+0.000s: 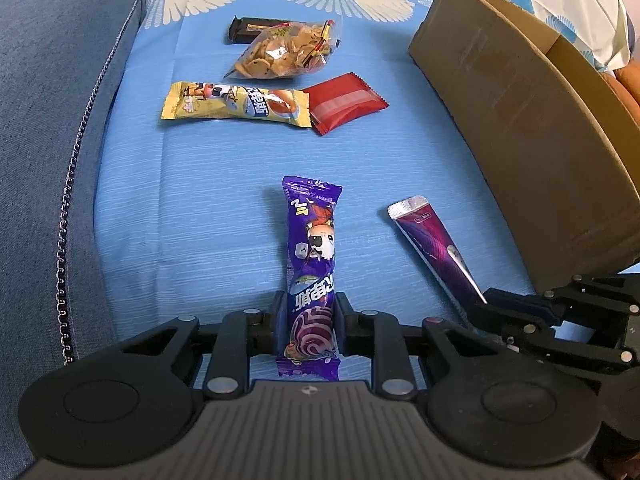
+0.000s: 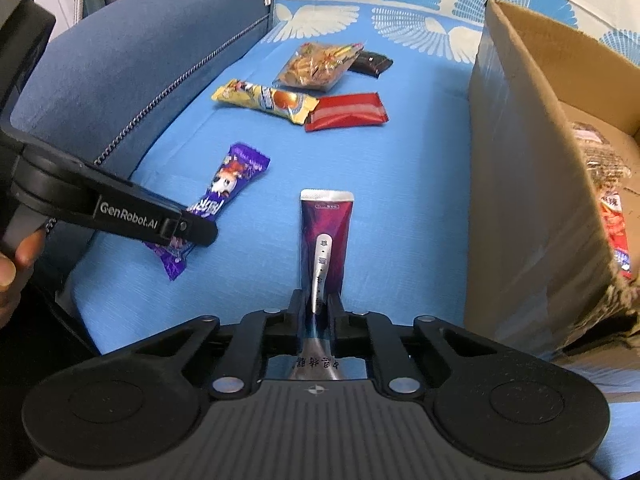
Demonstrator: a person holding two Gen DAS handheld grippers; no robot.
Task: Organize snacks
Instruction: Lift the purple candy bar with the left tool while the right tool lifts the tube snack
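The left claw (image 1: 307,320) is clamped on the near end of a purple snack bar (image 1: 312,248), and the right claw (image 2: 318,312) is pinched tight on the near end of a maroon tube (image 2: 326,232); both items lie on a blue sofa cushion (image 1: 208,208) just left of an open cardboard box (image 2: 532,184). Farther from the box's near corner, a yellow bar (image 1: 236,105) touches a red packet (image 1: 345,101), and beyond them a clear bag of crackers (image 1: 286,50) overlaps a dark bar (image 1: 244,28). Inside the box a red-printed packet (image 2: 612,216) shows.
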